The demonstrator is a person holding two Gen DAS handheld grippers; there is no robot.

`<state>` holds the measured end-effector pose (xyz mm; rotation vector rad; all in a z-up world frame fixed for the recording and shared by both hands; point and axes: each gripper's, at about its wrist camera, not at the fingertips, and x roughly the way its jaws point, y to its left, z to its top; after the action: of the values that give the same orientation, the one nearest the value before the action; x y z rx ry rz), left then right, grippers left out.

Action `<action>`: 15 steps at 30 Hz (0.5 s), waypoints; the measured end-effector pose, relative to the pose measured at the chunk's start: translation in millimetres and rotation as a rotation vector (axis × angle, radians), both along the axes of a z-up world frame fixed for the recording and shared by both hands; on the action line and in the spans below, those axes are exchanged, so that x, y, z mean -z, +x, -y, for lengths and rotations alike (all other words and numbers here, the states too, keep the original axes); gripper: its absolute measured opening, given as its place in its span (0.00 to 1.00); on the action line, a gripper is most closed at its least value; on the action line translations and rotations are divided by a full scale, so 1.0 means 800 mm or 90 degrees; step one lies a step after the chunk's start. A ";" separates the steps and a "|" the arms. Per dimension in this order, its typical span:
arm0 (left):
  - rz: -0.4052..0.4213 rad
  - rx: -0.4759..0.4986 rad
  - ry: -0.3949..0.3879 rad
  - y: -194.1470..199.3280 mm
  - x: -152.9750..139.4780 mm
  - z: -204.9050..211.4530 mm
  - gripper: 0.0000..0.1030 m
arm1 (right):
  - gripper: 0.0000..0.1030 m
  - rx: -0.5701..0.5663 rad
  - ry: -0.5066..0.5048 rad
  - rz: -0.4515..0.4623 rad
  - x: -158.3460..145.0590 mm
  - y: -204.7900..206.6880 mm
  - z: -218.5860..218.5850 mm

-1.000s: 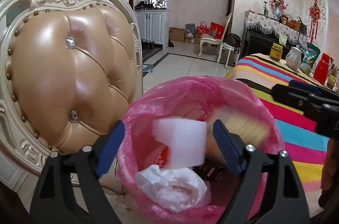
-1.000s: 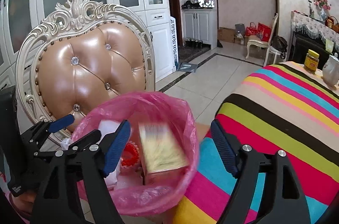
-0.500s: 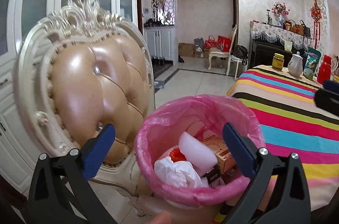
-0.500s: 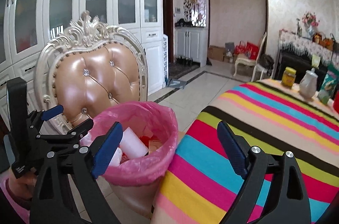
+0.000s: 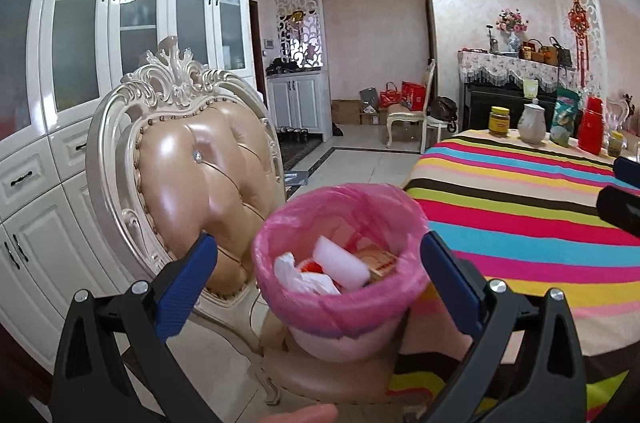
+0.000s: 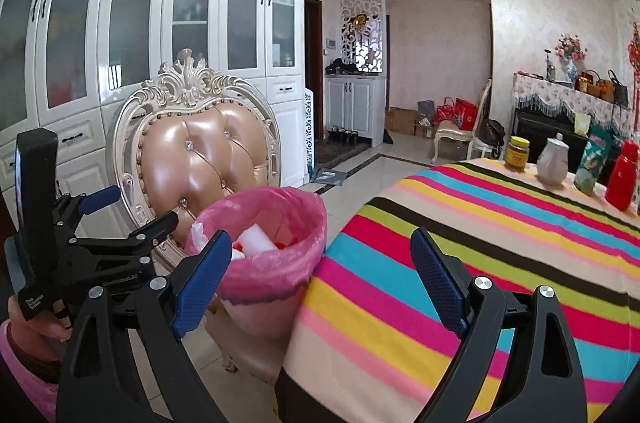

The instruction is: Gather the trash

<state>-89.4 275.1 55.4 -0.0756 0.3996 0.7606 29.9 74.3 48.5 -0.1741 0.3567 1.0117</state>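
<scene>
A bin lined with a pink bag point(image 5: 340, 299) stands on a chair seat beside the striped table; it also shows in the right wrist view point(image 6: 272, 263). Inside lie a white foam block point(image 5: 340, 261), crumpled white paper point(image 5: 298, 277), a tan box point(image 5: 380, 261) and something red. My left gripper point(image 5: 320, 275) is open and empty, held back above the bin. My right gripper point(image 6: 320, 275) is open and empty, over the table edge right of the bin. The left gripper also shows at the left of the right wrist view point(image 6: 128, 211).
An ornate cream chair with a tan leather back point(image 5: 200, 167) holds the bin. The table with a striped cloth point(image 6: 500, 243) carries a yellow jar point(image 6: 518, 153), white teapot point(image 6: 552, 161), packet and red flask point(image 6: 622, 175) at its far side. White cabinets point(image 6: 160, 43) line the left wall.
Both grippers have pulled back and up from the bin, so it looks smaller. The foam block and the box, seen falling earlier, now lie in the bin.
</scene>
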 end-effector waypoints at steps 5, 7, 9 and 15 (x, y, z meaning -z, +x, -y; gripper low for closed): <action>0.007 0.011 -0.017 -0.010 0.010 0.031 0.95 | 0.82 0.023 -0.012 -0.013 0.022 -0.001 0.027; 0.002 0.024 -0.030 -0.012 0.017 0.042 0.95 | 0.82 0.032 -0.017 -0.021 0.029 0.001 0.034; 0.003 0.033 -0.035 -0.016 0.021 0.048 0.95 | 0.82 0.040 -0.020 -0.027 0.036 0.001 0.040; -0.003 0.027 -0.058 -0.026 0.032 0.048 0.95 | 0.82 0.047 -0.026 -0.052 0.050 0.000 0.041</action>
<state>-110.6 236.4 30.1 -0.1504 0.4395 0.7010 29.9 41.6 8.4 -0.1564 0.4549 0.9411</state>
